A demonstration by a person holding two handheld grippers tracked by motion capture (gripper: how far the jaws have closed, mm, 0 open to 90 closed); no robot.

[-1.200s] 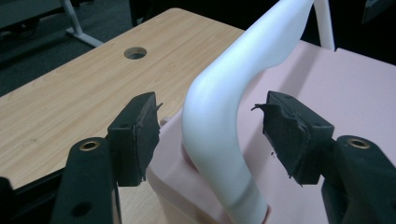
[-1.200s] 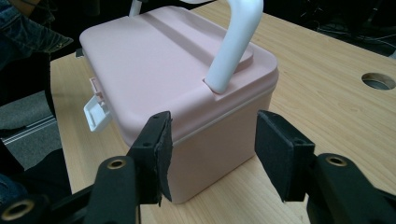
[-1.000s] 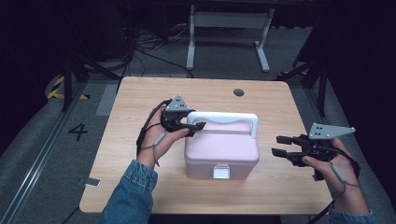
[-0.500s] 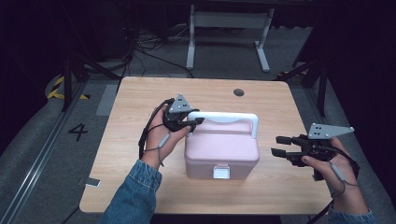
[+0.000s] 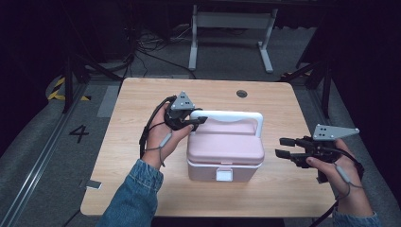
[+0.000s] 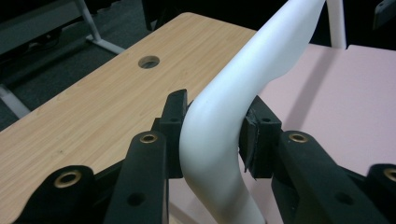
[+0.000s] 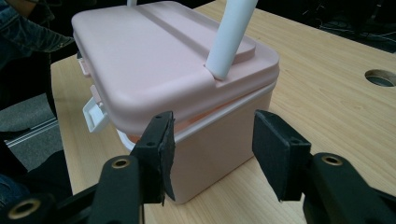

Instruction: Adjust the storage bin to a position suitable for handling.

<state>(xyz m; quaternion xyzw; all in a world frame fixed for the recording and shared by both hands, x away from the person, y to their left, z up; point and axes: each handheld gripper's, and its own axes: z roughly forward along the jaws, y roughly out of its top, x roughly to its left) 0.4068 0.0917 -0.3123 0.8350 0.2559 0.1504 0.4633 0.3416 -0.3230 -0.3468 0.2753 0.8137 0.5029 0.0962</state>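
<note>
Pink box [image 5: 226, 151] sits mid-frame on the bench [image 5: 132, 99], bare wood all round and the near edge just below it. Its white handle [image 5: 227, 115] stands upright, long axis running left to right. Left claw [image 5: 198, 120] has just been closing and now clamps the handle's left corner. Right claw [image 5: 283, 147] hangs open, just right of the box.

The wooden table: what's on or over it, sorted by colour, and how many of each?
Pink: 1, the pink plastic lidded box, with a white arched handle and white front latch.
Black: 2, the left gripper, shut on that handle, and the right gripper, open beside the box.
Total: 3, over the table.
</note>
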